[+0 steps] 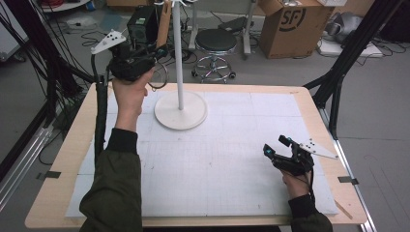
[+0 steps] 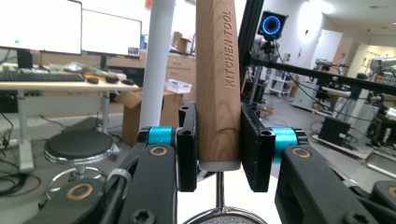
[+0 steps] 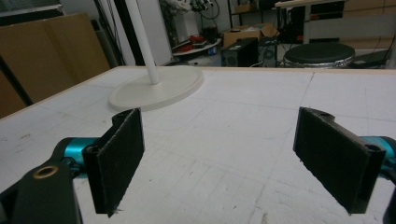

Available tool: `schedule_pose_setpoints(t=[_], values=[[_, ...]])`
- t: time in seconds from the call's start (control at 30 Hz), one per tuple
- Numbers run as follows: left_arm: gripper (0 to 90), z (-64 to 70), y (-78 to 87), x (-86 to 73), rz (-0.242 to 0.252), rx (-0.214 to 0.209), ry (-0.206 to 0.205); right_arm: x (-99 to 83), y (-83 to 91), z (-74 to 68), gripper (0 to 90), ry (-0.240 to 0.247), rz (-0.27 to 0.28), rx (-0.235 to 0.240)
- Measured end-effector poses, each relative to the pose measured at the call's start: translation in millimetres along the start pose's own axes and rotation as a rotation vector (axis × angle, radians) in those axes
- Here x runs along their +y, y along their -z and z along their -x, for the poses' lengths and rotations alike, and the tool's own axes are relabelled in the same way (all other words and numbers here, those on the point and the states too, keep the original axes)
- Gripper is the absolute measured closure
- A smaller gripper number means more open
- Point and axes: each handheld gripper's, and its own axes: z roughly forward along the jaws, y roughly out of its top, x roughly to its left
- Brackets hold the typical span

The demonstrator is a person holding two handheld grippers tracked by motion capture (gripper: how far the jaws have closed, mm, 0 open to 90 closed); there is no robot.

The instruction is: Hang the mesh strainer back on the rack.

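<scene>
A wooden handle [image 2: 217, 93] stamped "KITCHEN TOOL" stands upright between the jaws of my left gripper [image 2: 217, 144], which is shut on it. Below the handle a thin metal stem leads to a round mesh strainer rim [image 2: 219, 217]. In the high view my left gripper [image 1: 157, 50] is raised at the table's far left, with the handle [image 1: 164, 21] pointing up and the strainer ring [image 1: 158, 77] hanging under it, close beside the white stand's pole [image 1: 178, 53]. My right gripper [image 1: 275, 145] rests low at the table's right, open, nothing between its pads [image 3: 119, 158].
The white stand's round base [image 1: 181, 111] sits on the white gridded mat [image 1: 217, 164] at the far middle. Behind the table are a black stool [image 1: 216, 43] and a cardboard box [image 1: 295, 24]. A black frame leg [image 1: 348, 53] slants past the right corner.
</scene>
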Motion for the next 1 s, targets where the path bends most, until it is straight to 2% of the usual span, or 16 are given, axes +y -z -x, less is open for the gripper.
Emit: schedule_pose_setpoints(t=[0.17,0.27,0.37,0.57,0.67,0.9,1.0], values=[[70.7,6.4,-8.6,2.3,-0.031,0.021,-0.015,0.3,0.9,0.6,15.7,-0.006,0.002,-0.002],[70.6,7.9,-13.4,3.9,-0.055,0.063,-0.032,0.4,1.6,0.7,15.7,0.0,0.004,-0.004],[70.6,6.6,-14.9,4.9,-0.047,0.077,-0.037,0.7,2.1,1.4,15.7,-0.004,0.005,-0.007],[70.6,1.7,-20.7,0.1,-0.071,0.084,-0.021,0.4,2.2,1.3,15.7,-0.003,0.003,-0.01],[70.6,-1.7,-23.1,-2.2,-0.064,0.077,-0.003,0.4,2.5,1.0,15.7,-0.003,0.002,-0.012],[70.6,-7.8,-24.1,-13.4,-0.039,0.102,0.027,0.2,3.8,0.9,15.7,0.0,-0.002,-0.021],[70.6,-10.4,-24.7,-18.3,-0.023,0.084,0.046,0.2,5.3,0.2,15.7,0.002,-0.006,-0.025]])
